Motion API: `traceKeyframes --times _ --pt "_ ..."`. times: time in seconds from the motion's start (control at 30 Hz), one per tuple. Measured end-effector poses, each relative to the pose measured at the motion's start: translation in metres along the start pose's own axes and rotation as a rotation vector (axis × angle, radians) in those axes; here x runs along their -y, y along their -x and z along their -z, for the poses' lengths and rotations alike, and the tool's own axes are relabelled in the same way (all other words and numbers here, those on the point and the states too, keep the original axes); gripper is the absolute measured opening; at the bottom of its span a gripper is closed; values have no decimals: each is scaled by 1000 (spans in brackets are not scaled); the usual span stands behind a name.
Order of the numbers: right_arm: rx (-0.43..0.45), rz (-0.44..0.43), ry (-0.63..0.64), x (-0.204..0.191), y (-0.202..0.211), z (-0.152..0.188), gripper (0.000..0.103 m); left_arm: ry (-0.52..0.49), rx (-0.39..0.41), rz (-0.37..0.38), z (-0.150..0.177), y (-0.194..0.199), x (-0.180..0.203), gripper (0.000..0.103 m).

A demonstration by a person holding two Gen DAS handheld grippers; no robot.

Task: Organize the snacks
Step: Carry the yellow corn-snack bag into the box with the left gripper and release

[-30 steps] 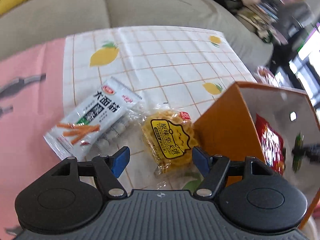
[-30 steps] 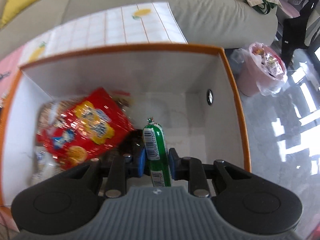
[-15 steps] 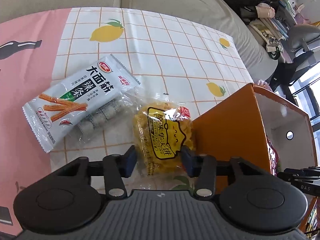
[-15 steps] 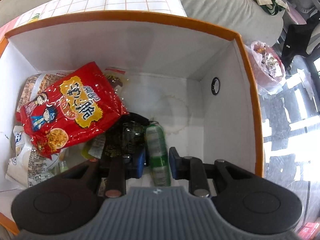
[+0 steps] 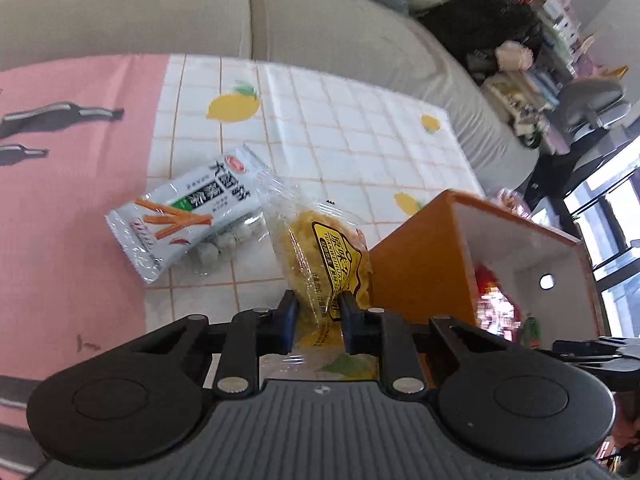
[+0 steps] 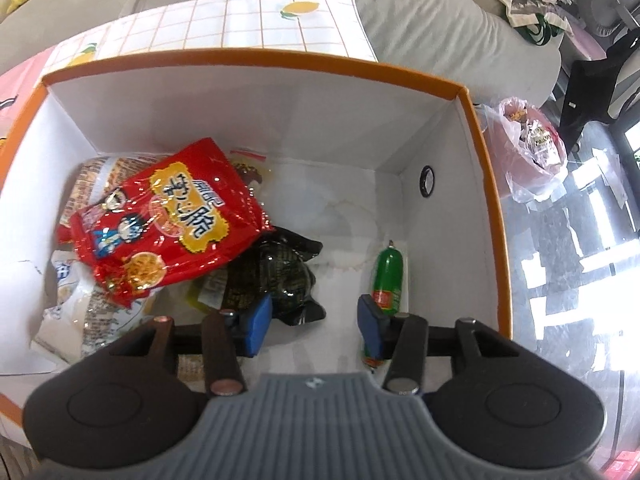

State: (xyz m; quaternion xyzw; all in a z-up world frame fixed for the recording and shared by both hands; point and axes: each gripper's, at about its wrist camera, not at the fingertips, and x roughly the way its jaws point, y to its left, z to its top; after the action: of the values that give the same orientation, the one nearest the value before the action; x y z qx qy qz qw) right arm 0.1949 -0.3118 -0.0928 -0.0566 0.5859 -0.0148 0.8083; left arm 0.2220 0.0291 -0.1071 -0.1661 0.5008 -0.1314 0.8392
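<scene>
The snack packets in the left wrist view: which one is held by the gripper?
The yellow cracker packet, pinched between the left gripper fingers and lifted beside the orange box. The white spicy-strip packet lies untouched on the lemon-print cloth.

A home living room. A beige cushioned sofa (image 5: 280,12) runs along the far side, behind a low table with a lemon-print cloth (image 5: 320,120). At far right stand cluttered shelves (image 5: 560,40) and a grey chair (image 5: 592,100).

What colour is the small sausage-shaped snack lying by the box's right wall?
Green, with a red band near one end; the sausage snack shows best in the right wrist view.
</scene>
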Motion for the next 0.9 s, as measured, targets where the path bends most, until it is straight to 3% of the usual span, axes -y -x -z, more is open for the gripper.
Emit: traceKeyframes --times 0.23,0.37,0.6,0.9 --pt "70 -51 -4 2 31 10 46 -56 108 104 -4 65 30 24" --pt "106 -118 -59 15 51 12 46 -162 80 152 -6 77 74 24" --pt "155 -144 -86 26 71 23 46 -259 -69 204 17 27 145 24" --pt "148 -137 -77 37 62 33 44 -208 -212 206 45 -56 175 24"
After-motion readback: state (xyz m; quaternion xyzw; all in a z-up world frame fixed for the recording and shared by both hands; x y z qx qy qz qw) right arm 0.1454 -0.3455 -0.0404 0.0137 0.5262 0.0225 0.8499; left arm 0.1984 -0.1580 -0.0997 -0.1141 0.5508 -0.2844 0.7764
